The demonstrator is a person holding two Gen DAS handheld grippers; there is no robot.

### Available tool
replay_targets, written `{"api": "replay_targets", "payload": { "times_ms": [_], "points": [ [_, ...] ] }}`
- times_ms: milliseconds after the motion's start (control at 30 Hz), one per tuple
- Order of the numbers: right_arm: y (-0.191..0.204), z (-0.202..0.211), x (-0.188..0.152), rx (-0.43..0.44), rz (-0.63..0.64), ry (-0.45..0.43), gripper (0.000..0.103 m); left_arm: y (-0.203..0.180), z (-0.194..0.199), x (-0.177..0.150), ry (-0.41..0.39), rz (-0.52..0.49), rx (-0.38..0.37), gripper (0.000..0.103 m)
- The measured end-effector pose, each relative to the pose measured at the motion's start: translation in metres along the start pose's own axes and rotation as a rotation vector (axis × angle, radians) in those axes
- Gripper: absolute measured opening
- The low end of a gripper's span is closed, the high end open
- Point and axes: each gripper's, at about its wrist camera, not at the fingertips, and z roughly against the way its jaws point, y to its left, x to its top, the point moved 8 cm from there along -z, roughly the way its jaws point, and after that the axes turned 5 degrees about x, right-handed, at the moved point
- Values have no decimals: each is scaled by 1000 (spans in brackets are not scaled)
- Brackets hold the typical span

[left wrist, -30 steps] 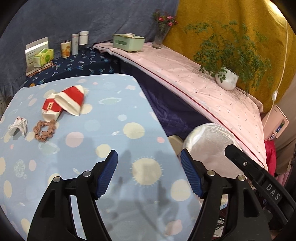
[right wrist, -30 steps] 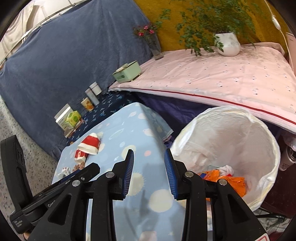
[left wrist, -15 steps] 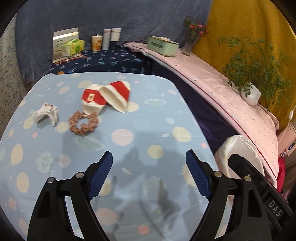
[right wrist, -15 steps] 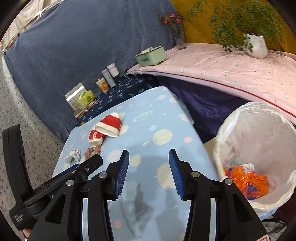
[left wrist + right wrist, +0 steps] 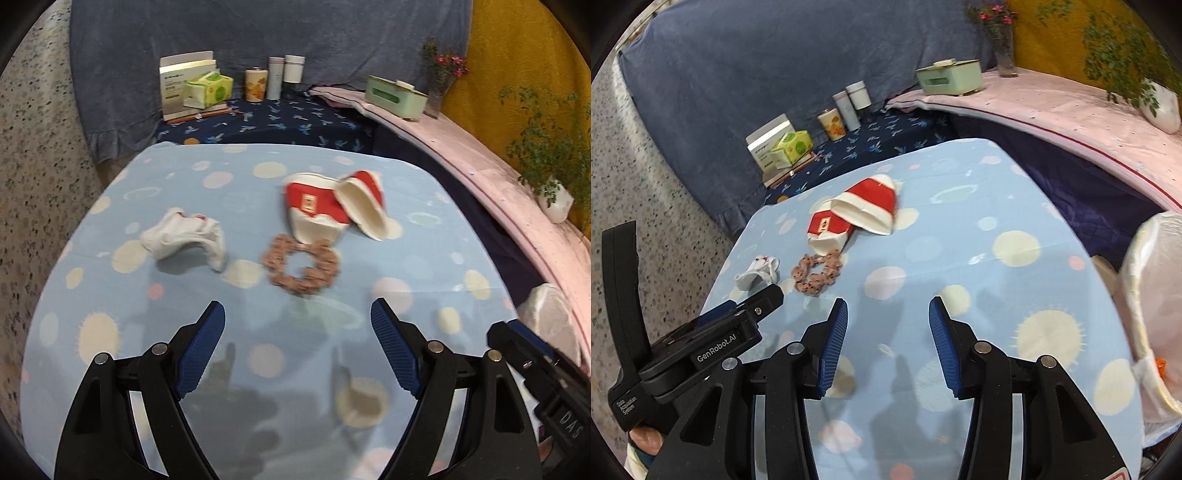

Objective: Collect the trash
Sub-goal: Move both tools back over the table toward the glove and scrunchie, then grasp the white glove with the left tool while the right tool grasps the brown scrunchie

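Two red-and-white paper cups lie tipped on the blue dotted tablecloth. In front of them rests a brown scrunchie, and left of it a crumpled white tissue. My left gripper hovers open just short of the scrunchie, nothing between its blue pads. My right gripper is open and empty too, further back over the cloth. The white-lined trash bin stands off the table's right edge.
Beyond the table, a dark blue shelf carries a tissue pack, a box, a can and bottles. A pink-covered ledge holds a green box, a flower vase and a potted plant. The left gripper's body shows in the right wrist view.
Both grippers swung left, away from the bin, toward the cups, scrunchie and tissue, which now fill the middle of the views. Both pairs of jaws stand wider than a second ago.
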Motion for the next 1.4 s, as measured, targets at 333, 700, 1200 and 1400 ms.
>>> {"api": "replay_targets", "payload": {
  "times_ms": [333, 700, 1200, 1400],
  "points": [
    [41, -71, 6, 12, -1, 72, 45, 79, -44, 13, 9, -23, 72, 77],
    [67, -141, 8, 1, 4, 137, 45, 111, -86, 16, 36, -77, 78, 67],
    [65, -166, 1, -29, 20, 171, 18, 91, -94, 23, 53, -79, -9, 5],
    [62, -147, 0, -2, 1, 152, 13, 75, -71, 24, 26, -70, -41, 4]
  ]
}}
